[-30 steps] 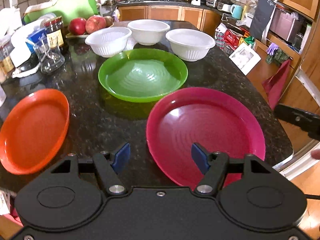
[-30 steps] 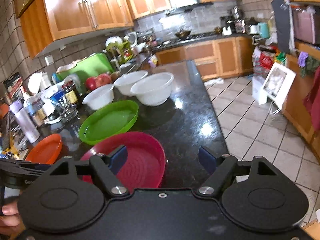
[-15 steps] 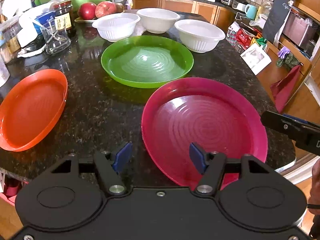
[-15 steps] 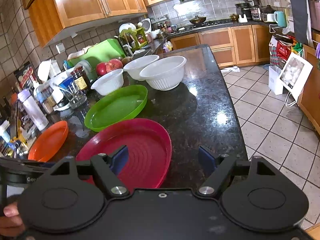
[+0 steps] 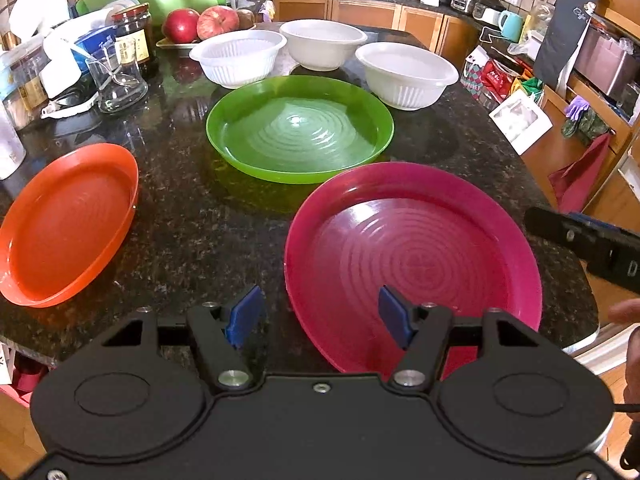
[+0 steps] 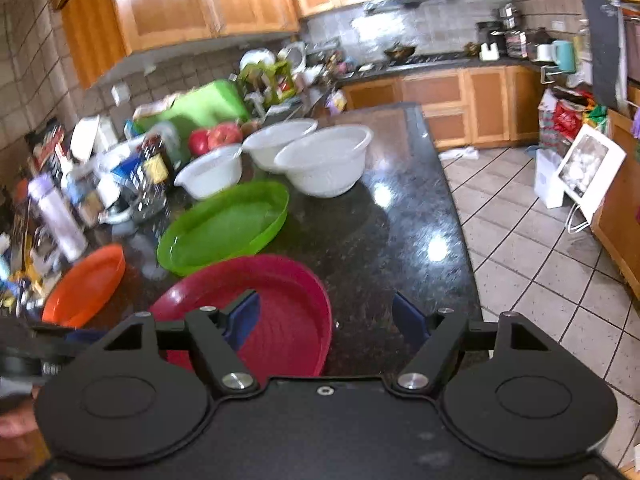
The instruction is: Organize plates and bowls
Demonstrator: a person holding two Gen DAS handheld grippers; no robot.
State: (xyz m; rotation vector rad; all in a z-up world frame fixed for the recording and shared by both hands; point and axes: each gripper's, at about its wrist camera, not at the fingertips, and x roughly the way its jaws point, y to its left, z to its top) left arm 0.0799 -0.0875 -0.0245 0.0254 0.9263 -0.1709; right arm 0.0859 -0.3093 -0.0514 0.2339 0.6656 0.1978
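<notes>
Left wrist view shows my left gripper (image 5: 320, 312) spread and empty, astride the near-left rim of the round magenta plastic plate (image 5: 412, 256) at lower right of frame, while my right gripper (image 6: 326, 318), jaws just narrowing around nothing, sits further right.

Dark speckled stone bench (image 5: 224, 236) bearing three plates: a magenta plate (image 5: 412, 256) at the near edge, a green plate (image 5: 300, 128) just behind it, and an orange plate (image 5: 68, 220) apart on the left. Behind the green plate stand three white bowls (image 5: 238, 58) close together. At the far left stand a glass (image 5: 118, 80), a dark jar (image 5: 134, 36) and a tray of apples (image 5: 200, 24).
</notes>
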